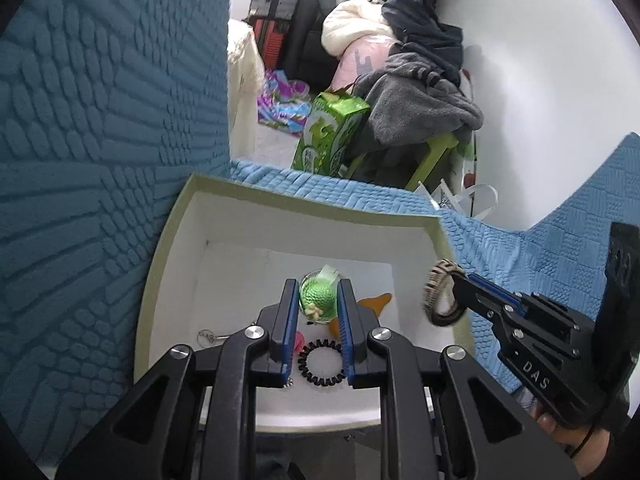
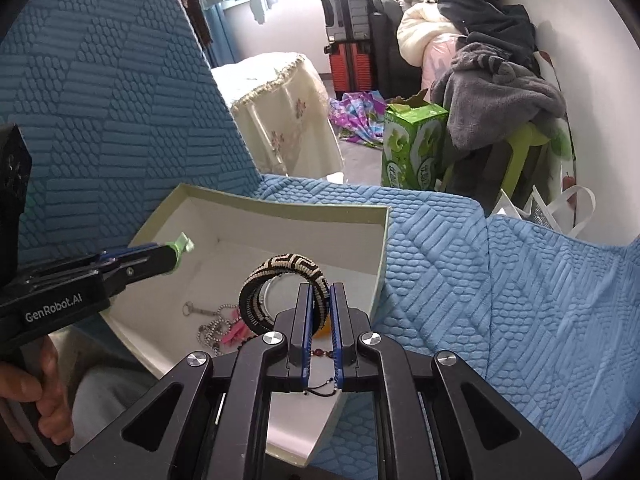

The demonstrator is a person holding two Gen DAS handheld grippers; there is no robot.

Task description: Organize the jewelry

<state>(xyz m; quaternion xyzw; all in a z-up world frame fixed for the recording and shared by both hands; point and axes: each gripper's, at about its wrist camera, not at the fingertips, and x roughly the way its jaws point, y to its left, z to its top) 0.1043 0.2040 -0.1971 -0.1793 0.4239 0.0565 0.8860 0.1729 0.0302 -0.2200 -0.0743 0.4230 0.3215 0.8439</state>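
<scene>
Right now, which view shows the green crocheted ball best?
The left wrist view: the green crocheted ball sits centred between the left hand-held gripper fingers, its knit texture clear, above the white box. The right wrist view shows only a green edge beyond the jaws.

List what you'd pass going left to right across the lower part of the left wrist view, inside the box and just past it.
Small key ring → pink piece → black spiral hair tie → orange piece → woven bangle in the right gripper.
</scene>
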